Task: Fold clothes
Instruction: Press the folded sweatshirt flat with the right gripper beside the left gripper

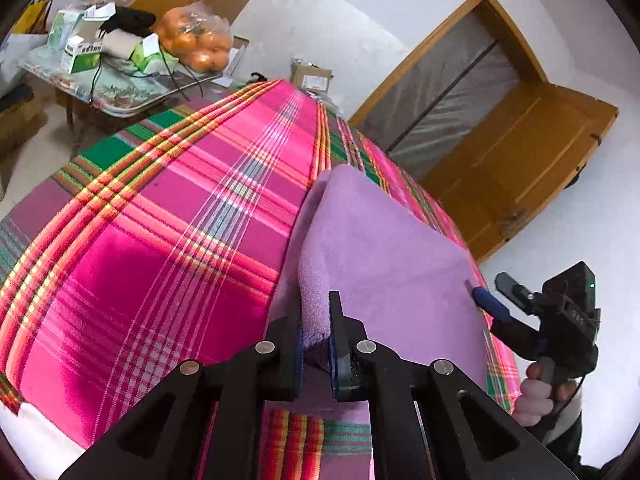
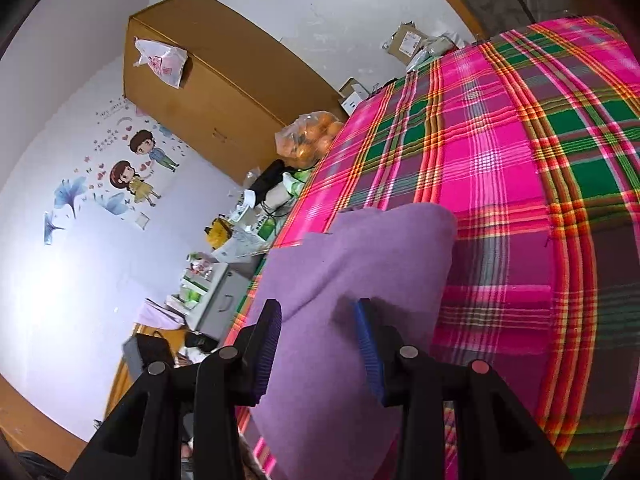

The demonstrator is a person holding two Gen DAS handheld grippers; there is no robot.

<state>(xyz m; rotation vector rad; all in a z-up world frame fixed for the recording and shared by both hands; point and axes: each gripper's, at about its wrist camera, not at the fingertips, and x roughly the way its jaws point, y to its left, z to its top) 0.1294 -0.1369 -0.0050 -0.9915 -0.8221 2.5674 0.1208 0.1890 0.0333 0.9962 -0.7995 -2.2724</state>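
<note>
- The left tool filled the bottom of the left wrist view, its two black fingers pinched narrow on a thick fold of the purple cloth.
- That cloth lay on the bed, in the lower right half of the frame, spread over a pink, green and orange plaid sheet.
- At the right edge of the same view, a person's hand gripped the handle of the right tool; one blue-padded finger touched the cloth's far edge, the other stood clear of it.
- In the right wrist view the right tool stood wide at the bottom centre, its jaws apart with the purple cloth running between and under them, nothing clamped.
- There the cloth sat at the lower centre, its folded end humped up against the plaid bed.
- A cluttered counter with boxes and a bag of oranges stood at the upper left of the left wrist view.
- A wooden door hung open at the upper right.
- A brown cabinet and cartoon wall stickers showed at the left of the right wrist view.
</note>
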